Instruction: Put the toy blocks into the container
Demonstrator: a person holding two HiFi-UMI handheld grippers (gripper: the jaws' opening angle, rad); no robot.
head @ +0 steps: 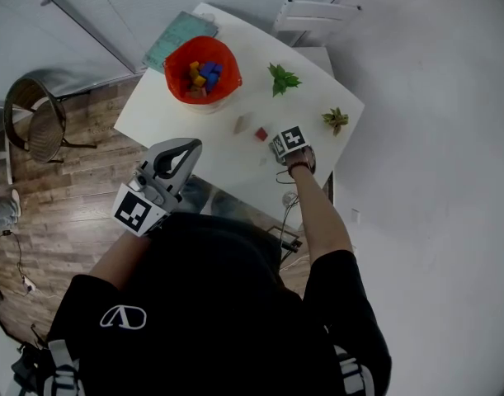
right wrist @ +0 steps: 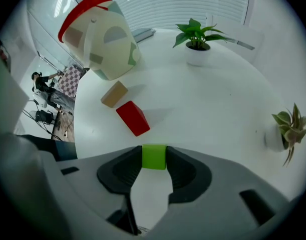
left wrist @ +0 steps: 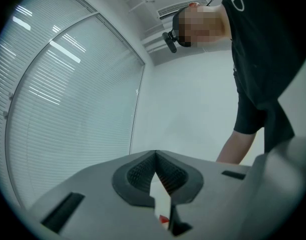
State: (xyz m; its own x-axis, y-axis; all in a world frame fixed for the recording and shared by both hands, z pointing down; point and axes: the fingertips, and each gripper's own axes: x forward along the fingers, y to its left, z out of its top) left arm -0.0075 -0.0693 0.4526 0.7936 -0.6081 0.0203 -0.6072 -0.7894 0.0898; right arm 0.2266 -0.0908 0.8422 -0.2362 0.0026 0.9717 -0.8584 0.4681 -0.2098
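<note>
A red container (head: 202,68) with several coloured blocks in it stands at the far left of the white table (head: 235,167). In the right gripper view its outside is pale under a red rim (right wrist: 100,39). A tan block (head: 242,124) and a red block (head: 261,134) lie side by side in front of it. My right gripper (head: 280,148) points down at the table just right of the red block (right wrist: 133,117) and is shut on a green block (right wrist: 154,157), its pads against both sides. The tan block (right wrist: 114,94) lies beyond. My left gripper (head: 188,145) hovers at the table's near edge, shut and empty (left wrist: 155,155).
Two small potted plants (head: 282,79) (head: 335,120) stand on the right half of the table, one far (right wrist: 195,39), one near (right wrist: 288,129). A teal flat thing (head: 176,35) lies behind the container. A chair (head: 37,114) stands on the wooden floor at left.
</note>
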